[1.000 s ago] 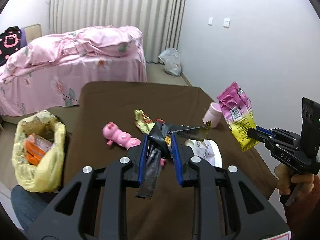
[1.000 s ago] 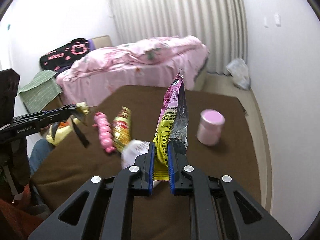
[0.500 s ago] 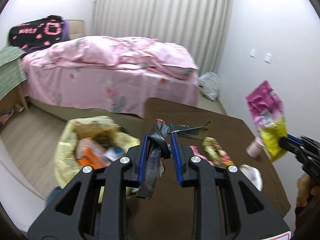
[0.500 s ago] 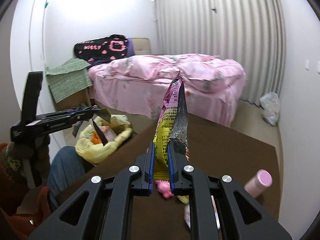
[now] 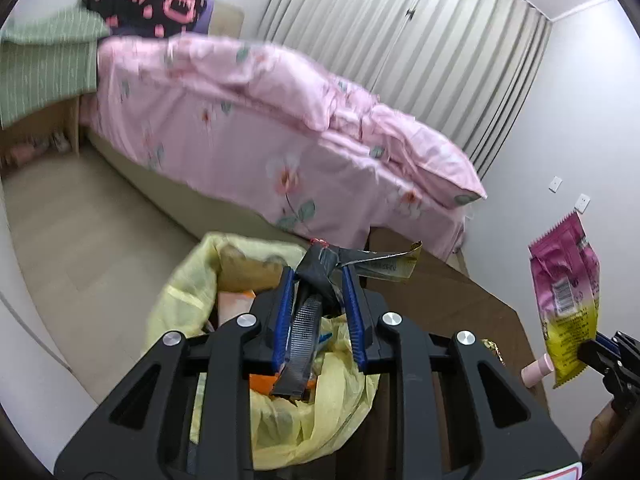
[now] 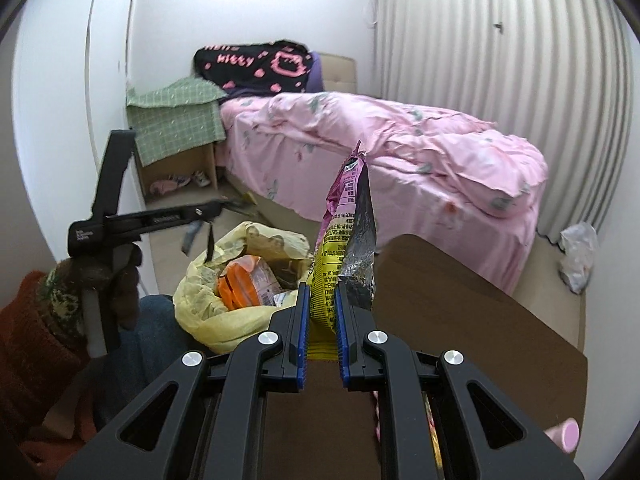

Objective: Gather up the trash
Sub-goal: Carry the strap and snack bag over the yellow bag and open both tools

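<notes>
The left tongs (image 5: 318, 280) point downward over the open mouth of a yellow trash bag (image 5: 320, 400), which stands on the floor just off the left edge of the brown tabletop (image 5: 460, 304). Between their blue pads hangs a dark, crumpled wrapper (image 5: 316, 276), with a silvery strip and a gold tip sticking out to the right above the pads and a ribbed dark tail drooping toward the bag. The jaws have just been opening a little; the gap is narrow, the wrapper is still between the pads, and it appears caught at the fingertips. In the right wrist view the left tongs (image 6: 208, 210) reach in level from the left, held by a gloved hand (image 6: 116, 276) below a rust-coloured sleeve (image 6: 36, 340), with the dark wrapper dangling above the bag (image 6: 240, 280).

The right tongs (image 6: 320, 292) are tilted downward near the tabletop's left edge (image 6: 460, 320), jaws nearly closed and clamping the lower end of a pink and yellow snack packet (image 6: 344, 240) that stands upright, its silver inner side facing right. From the left wrist view this packet (image 5: 566, 300) sits at the far right, pinched at its yellow bottom corner by the right tongs (image 5: 588, 354), above the tabletop. A small pink bottle (image 5: 538, 370) lies on the tabletop below it. The bag already holds orange packaging (image 6: 244, 280). A pink bed (image 6: 380, 160) fills the background.
</notes>
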### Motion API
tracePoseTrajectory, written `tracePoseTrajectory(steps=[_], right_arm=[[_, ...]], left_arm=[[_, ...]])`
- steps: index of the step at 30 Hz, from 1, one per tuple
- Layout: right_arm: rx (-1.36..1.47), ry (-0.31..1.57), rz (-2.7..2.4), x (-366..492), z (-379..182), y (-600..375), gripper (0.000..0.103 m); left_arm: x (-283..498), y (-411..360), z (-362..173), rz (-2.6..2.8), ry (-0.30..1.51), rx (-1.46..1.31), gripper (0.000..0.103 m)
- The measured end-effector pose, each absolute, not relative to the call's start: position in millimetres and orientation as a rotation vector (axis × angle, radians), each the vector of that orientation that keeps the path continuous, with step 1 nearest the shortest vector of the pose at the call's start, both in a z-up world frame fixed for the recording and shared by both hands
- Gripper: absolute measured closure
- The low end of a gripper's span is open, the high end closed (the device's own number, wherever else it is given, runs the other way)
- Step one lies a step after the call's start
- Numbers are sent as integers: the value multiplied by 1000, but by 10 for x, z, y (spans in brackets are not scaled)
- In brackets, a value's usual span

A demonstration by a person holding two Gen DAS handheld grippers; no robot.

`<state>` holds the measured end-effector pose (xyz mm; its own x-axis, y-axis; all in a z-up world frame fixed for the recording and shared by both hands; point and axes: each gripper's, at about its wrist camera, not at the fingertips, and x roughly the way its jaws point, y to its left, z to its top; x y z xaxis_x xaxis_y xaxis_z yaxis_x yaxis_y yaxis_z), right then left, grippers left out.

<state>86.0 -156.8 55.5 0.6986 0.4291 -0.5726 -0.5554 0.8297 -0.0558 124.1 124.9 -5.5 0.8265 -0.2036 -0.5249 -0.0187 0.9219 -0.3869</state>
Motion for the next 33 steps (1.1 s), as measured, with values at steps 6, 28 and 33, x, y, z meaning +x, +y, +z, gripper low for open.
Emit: tracePoseTrajectory(steps=[6,28,33], right_arm=[[-251,640,598,1401,283,-1317,90],[-193,918,864,2475,-702,-360,89],[-168,956,875,2455,-796,-368,66]], left_arm=[[1627,1210,-701,80,820,-296,78],[1706,1603,-966,62,799,-555,55],[1501,1588,-800,89,701,-524,49]])
